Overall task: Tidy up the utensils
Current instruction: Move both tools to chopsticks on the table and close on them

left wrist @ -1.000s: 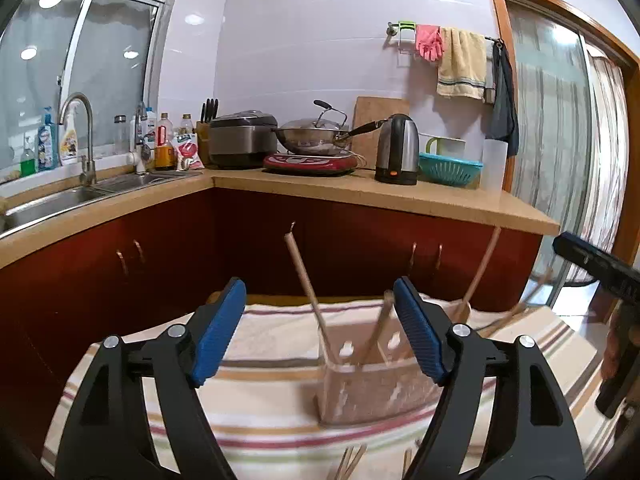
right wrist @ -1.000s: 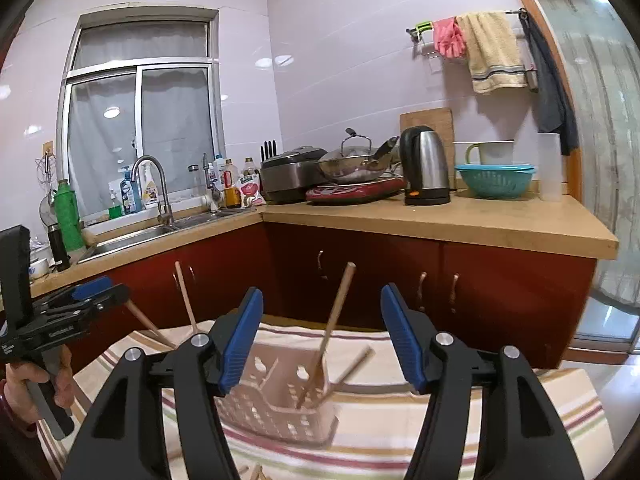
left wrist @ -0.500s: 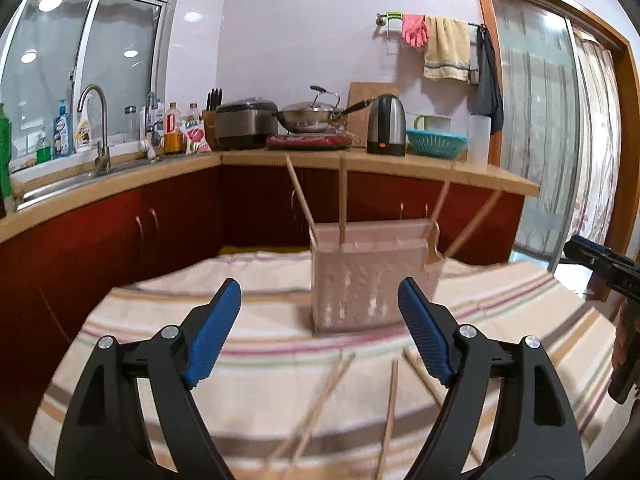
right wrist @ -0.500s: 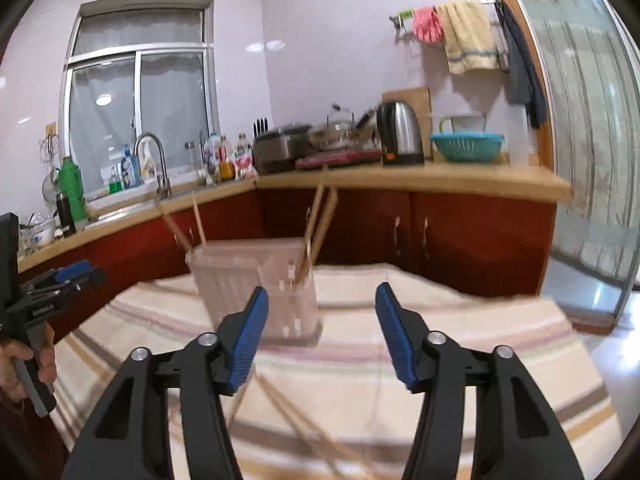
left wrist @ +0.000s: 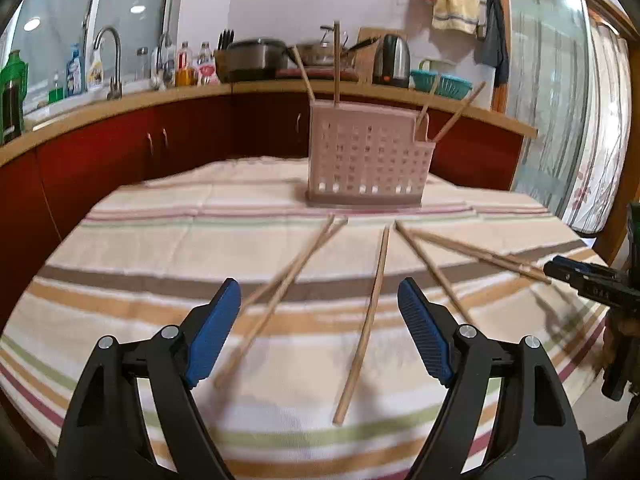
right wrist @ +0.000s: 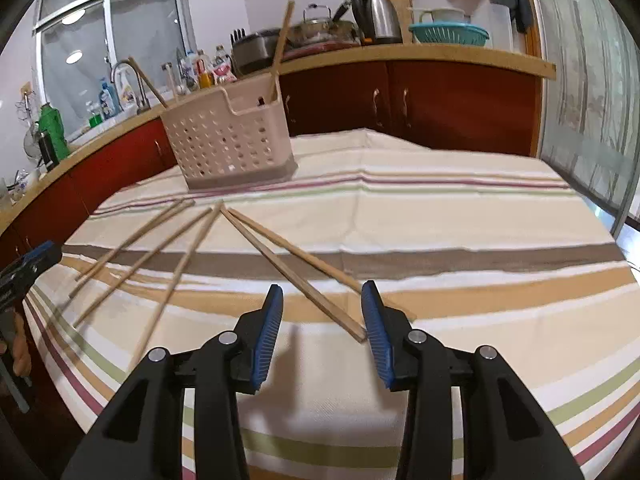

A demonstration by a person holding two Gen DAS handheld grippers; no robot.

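A pink perforated utensil holder (left wrist: 366, 158) stands at the far side of the striped tablecloth (left wrist: 160, 240) with several chopsticks upright in it; it also shows in the right wrist view (right wrist: 230, 142). Several wooden chopsticks lie loose on the cloth in front of it (left wrist: 366, 312) (right wrist: 292, 268). My left gripper (left wrist: 320, 334) is open and empty, low over the near cloth, with one chopstick lying between its fingers. My right gripper (right wrist: 322, 328) is open and empty, its fingers either side of the near ends of two chopsticks. Each gripper shows at the edge of the other's view (left wrist: 588, 276) (right wrist: 24, 268).
Behind the table runs a kitchen counter (left wrist: 460, 106) with red cabinets, a sink and tap (left wrist: 110, 60), bottles, a rice cooker, a wok, a kettle (left wrist: 394, 60) and teal baskets (right wrist: 448, 34). A glass door is at the right (left wrist: 568, 100).
Both grippers have pulled back and dropped lower toward the near cloth; the holder now sits farther off and the loose chopsticks have come into view. The right gripper's opening looks narrower.
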